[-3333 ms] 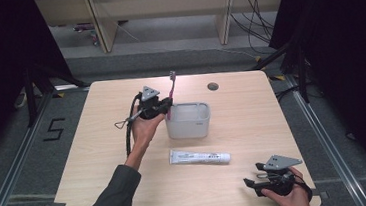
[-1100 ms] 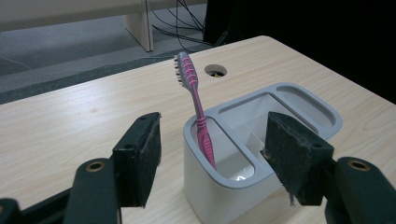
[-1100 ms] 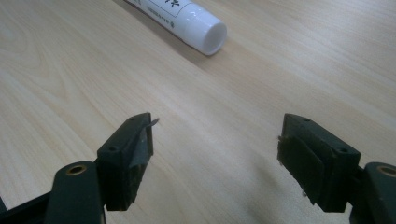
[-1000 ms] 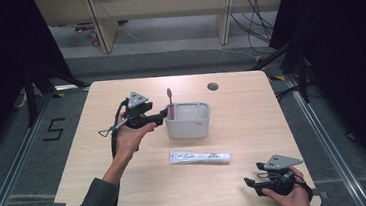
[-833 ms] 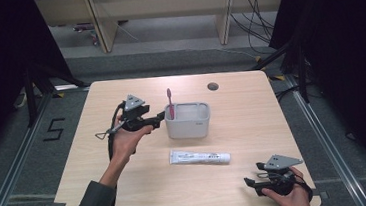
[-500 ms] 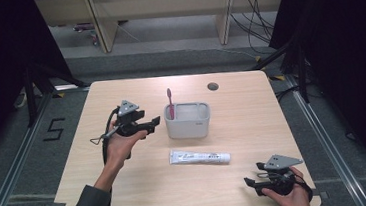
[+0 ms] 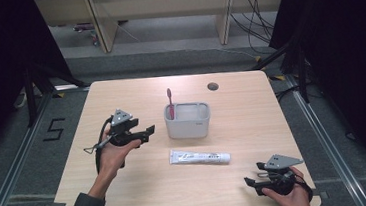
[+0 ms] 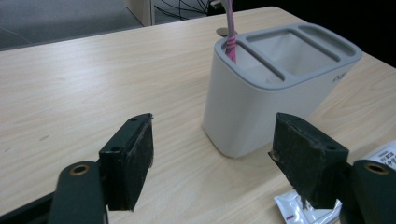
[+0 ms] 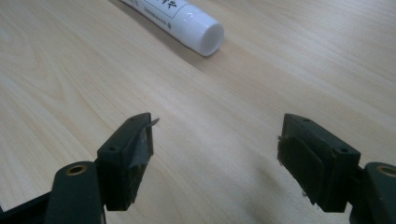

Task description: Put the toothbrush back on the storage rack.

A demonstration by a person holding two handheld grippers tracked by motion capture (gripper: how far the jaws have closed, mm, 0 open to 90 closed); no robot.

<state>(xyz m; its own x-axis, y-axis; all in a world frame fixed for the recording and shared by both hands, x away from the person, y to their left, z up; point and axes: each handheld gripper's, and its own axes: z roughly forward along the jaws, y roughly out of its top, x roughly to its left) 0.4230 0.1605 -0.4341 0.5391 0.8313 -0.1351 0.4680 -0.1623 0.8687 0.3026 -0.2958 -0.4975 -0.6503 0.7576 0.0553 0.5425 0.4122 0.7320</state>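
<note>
Toothpaste tube (image 7: 200,156) lies flat on the near middle of the table (image 7: 251,107), just near of the white holder (image 7: 188,120) where the pink toothbrush (image 7: 170,102) stands in the left slot. I judge it light, soft in the body, slick, stiff only at the cap (image 9: 204,31), so I'd pinch near the cap. My left gripper (image 7: 143,133) has just been opening with nothing between the jaws. My right gripper (image 7: 255,174) sits released near right.
</note>
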